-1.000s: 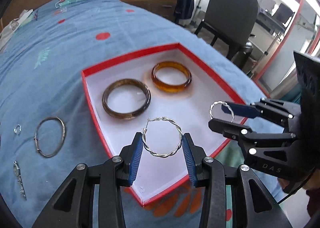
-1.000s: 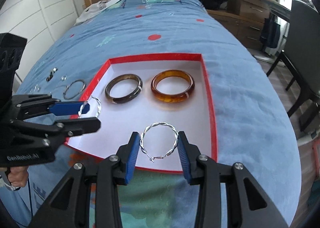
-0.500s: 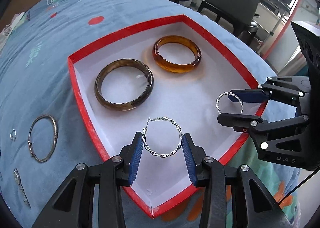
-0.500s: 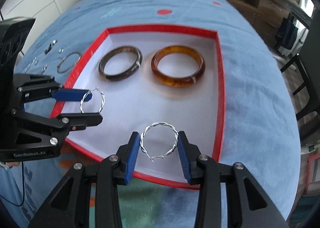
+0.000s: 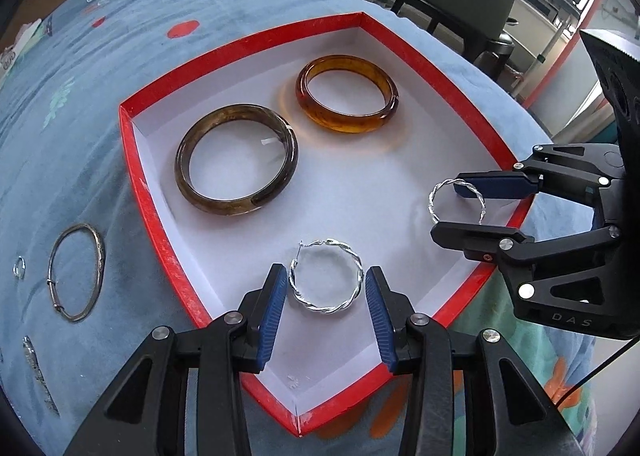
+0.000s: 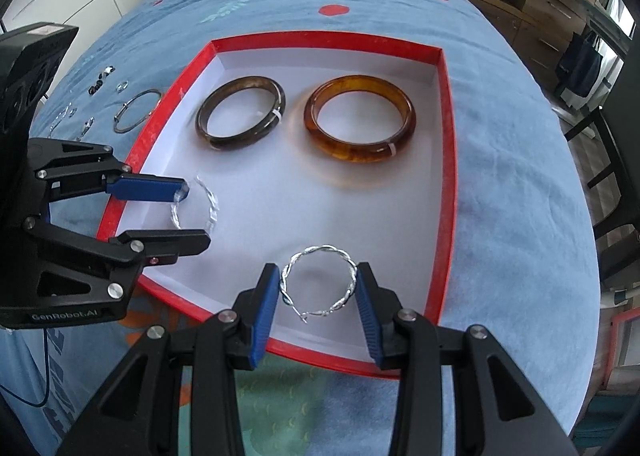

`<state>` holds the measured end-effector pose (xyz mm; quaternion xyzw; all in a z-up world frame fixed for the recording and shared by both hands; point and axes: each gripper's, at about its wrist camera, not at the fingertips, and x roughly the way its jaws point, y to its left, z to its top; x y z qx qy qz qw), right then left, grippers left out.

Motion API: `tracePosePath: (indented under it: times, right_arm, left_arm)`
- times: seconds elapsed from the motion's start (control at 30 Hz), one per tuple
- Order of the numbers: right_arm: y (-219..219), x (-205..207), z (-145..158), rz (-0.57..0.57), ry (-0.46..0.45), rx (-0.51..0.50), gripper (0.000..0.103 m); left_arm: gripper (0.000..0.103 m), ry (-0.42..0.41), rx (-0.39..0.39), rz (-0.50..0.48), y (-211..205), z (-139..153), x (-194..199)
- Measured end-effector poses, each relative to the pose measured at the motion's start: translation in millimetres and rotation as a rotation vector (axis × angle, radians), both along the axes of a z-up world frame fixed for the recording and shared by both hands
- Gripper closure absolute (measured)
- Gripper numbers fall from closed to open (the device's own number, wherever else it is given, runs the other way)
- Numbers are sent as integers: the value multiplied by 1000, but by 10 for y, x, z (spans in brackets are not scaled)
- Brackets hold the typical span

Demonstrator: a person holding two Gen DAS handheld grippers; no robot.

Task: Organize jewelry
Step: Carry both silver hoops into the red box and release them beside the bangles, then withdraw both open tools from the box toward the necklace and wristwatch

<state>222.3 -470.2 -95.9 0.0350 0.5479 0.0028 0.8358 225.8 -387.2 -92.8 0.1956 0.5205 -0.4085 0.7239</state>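
fingers (image 5: 276,308): both pairs pinching a hoop (image 5: 326,282) each over the tray (image 5: 148,192) | risk: thin wire, could twist out sideways or bounce when dropped

Two bangles and two held hoops over an open box on a bed

The box (image 6: 448,160) lies on the bedspread (image 6: 520,176); in its far half two bangles rest side by side, one bangle (image 6: 240,112) left of the other bangle (image 6: 360,124), apart. Over the near half, the left gripper (image 6: 192,212) holds a twisted hoop (image 6: 210,204) at the left wall, and the right gripper (image 6: 318,288) holds a second twisted hoop (image 6: 320,280) nearer the near wall. Left of the box, on the bedspread, lie a thin wire bangle (image 6: 136,110) and several small pieces (image 6: 100,80)
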Motion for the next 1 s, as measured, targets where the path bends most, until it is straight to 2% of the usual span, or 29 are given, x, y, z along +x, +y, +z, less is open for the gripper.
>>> tracePosePath:
  times: [0.2,0.3,0.47,0.73,1.0]
  right_arm:
    - [-12,9,14,-20,0,-3,63]
    - [-32,1,28,-37,-3,2,62]
    - [-51,-59,118,-72,-25,6,61]
    - [37,-299,495,-124,-95,-11,61]
    - [406,-592,984,-128,-174,-17,61]
  left_arm:
    - [60,29,-34,16,76,69,-2]
    - [54,21,-51,32,135,130,-13]
    - [53,1,-95,62,319,310,-53]
    - [43,-80,-142,152,780,699,-211]
    - [42,-156,-154,234,1463,1018,-473]
